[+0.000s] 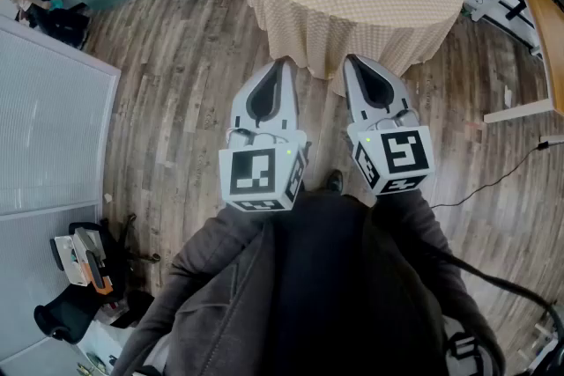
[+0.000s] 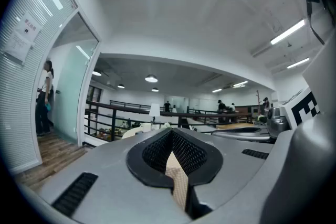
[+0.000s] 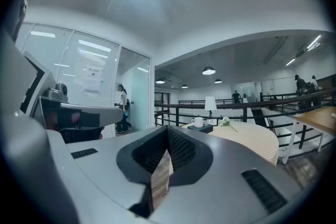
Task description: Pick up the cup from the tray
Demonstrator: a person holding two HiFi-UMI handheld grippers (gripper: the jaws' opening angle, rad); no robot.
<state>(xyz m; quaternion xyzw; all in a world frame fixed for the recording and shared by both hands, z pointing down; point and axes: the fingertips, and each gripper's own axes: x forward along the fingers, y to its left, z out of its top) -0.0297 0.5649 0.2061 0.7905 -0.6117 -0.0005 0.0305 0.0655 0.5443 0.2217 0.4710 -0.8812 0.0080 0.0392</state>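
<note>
Cup (image 3: 198, 122) upright on tray (image 3: 207, 128); left gripper (image 1: 281, 63), right gripper (image 1: 352, 60) closed, empty.

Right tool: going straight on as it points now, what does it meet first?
Probably the near edge of the cloth-covered round table. The right tool, shut and empty, aims at it. Depth is unclear.

**Both claws shut, held side by side**

The left claw (image 1: 281, 64) and right claw (image 1: 352, 60) point forward, near each other and roughly parallel. Each has its jaws pressed together with nothing between them. Their marker cubes (image 1: 260, 176) face upward, and the grey-sleeved forearms (image 1: 201, 273) are drawn in close to the body.
</note>
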